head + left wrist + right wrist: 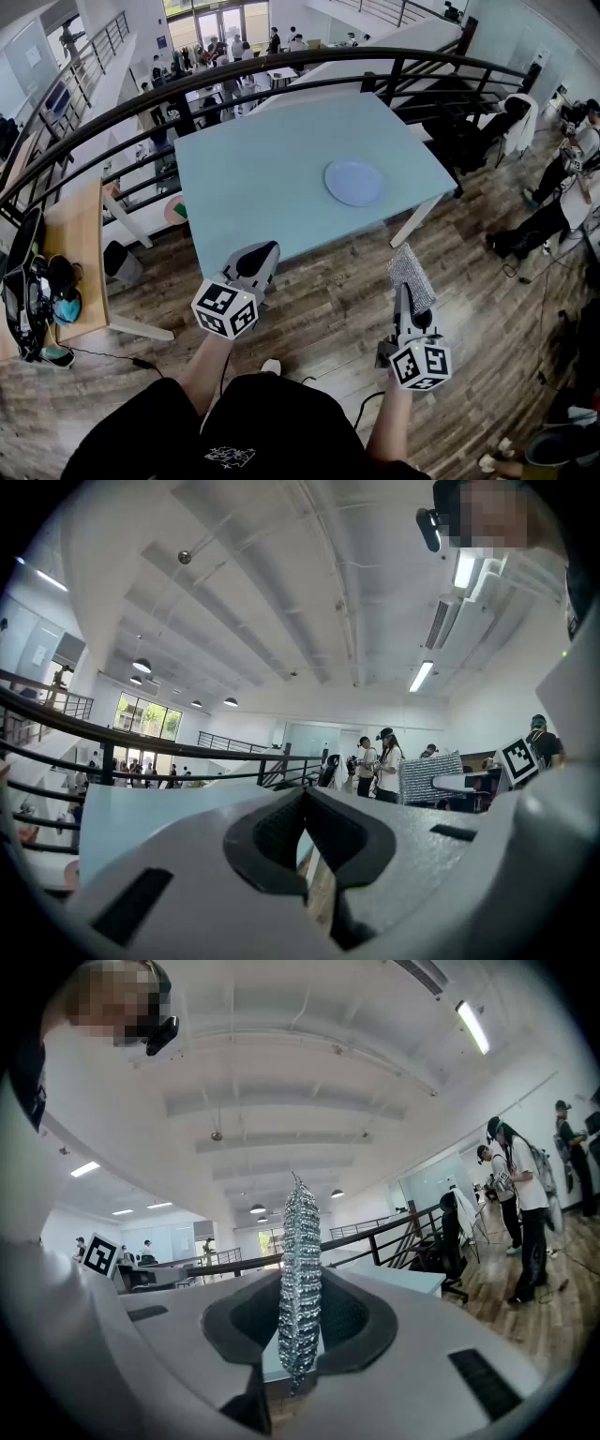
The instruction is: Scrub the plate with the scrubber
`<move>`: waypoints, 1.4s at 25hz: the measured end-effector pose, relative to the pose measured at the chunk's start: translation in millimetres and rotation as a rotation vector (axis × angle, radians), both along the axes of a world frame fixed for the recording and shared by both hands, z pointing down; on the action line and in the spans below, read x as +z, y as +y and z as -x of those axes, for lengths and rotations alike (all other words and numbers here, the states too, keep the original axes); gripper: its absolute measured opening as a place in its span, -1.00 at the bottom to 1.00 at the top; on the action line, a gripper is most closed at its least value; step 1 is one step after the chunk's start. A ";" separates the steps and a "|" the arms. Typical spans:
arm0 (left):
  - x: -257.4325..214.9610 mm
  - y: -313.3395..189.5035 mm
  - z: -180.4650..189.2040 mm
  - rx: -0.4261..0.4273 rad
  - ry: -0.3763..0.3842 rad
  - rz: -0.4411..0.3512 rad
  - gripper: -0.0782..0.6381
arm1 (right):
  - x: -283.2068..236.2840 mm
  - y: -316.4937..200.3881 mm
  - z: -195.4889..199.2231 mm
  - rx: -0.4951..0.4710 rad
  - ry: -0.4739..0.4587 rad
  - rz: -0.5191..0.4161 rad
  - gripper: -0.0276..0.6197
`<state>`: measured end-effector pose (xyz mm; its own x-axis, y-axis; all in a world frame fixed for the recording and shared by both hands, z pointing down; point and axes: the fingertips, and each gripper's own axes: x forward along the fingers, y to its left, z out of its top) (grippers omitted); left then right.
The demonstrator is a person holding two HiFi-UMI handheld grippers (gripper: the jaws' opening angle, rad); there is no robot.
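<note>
A round pale blue plate [355, 181] lies on the light blue table [253, 178], toward its right side. My right gripper [405, 281] is held in front of the table's near edge, shut on a silvery mesh scrubber [411, 277] that stands up from the jaws; in the right gripper view the scrubber [300, 1274] shows edge-on between the pads. My left gripper [265, 253] hovers at the table's near edge, left of the plate, shut with nothing in it. From the left gripper view [302, 841] the scrubber [429, 777] appears off to the right.
A black railing [281, 80] curves behind the table. A wooden desk [75, 244] with bags stands at the left. People stand at the right edge [562, 169] on the wooden floor.
</note>
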<state>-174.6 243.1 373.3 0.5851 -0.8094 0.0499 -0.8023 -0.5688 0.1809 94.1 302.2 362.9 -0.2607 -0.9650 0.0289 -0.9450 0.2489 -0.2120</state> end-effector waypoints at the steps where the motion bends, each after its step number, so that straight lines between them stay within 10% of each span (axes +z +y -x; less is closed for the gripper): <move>1: -0.1 -1.1 0.9 0.002 0.001 -0.001 -0.76 | 0.8 -0.4 0.3 0.004 0.003 0.002 -0.66; 35: 12.3 -32.1 80.1 0.088 -0.009 -0.016 -0.76 | 8.7 -23.2 83.0 0.048 0.025 0.023 -0.65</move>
<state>-254.7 211.0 385.6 0.6539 -0.7554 0.0428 -0.7504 -0.6402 0.1643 11.0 279.0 371.6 -0.2128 -0.9754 0.0569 -0.9609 0.1983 -0.1933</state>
